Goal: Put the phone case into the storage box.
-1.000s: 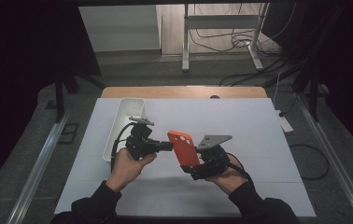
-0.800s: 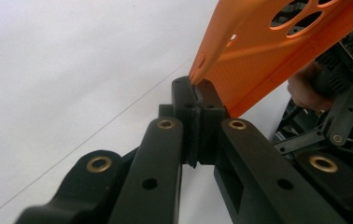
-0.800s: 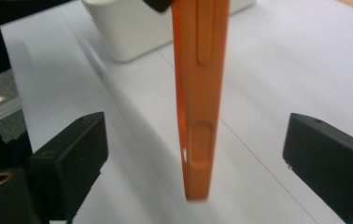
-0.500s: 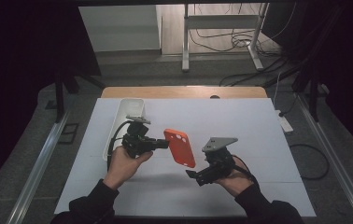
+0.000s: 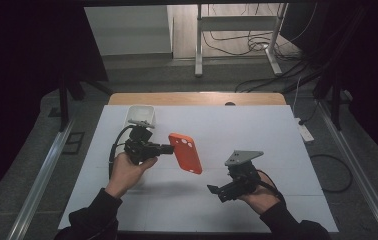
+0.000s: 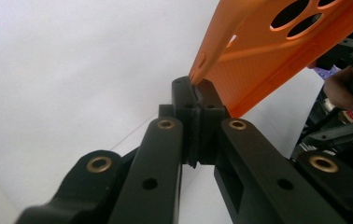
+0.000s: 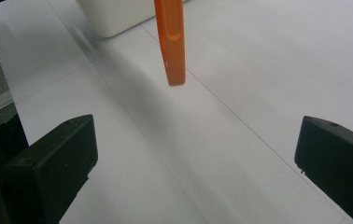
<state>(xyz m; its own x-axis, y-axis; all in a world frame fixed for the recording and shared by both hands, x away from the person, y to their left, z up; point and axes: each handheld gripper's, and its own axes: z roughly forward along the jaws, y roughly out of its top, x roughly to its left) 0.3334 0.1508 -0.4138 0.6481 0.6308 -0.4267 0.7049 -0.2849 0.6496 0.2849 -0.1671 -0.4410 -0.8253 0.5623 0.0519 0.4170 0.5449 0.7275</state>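
Note:
An orange phone case (image 5: 186, 152) with camera cutouts hangs above the white table (image 5: 257, 130), held by one edge. My left gripper (image 5: 169, 148) is shut on that edge; in the left gripper view the two pads (image 6: 207, 100) pinch the case (image 6: 277, 56) at its rim. My right gripper (image 5: 218, 193) is lower and to the right of the case, apart from it, with its jaws wide open. In the right gripper view the case (image 7: 171, 42) is seen edge-on, ahead of the open gripper (image 7: 195, 158), with nothing between the jaws.
A white tray (image 5: 142, 115) stands at the back left of the table, just behind my left hand; it shows too in the right gripper view (image 7: 114, 14). A table frame (image 5: 237, 30) and cables lie on the floor beyond the far edge.
My right gripper has let go of the case, opened and drawn back toward the front right. The left gripper keeps the case and has lifted it slightly back and left.

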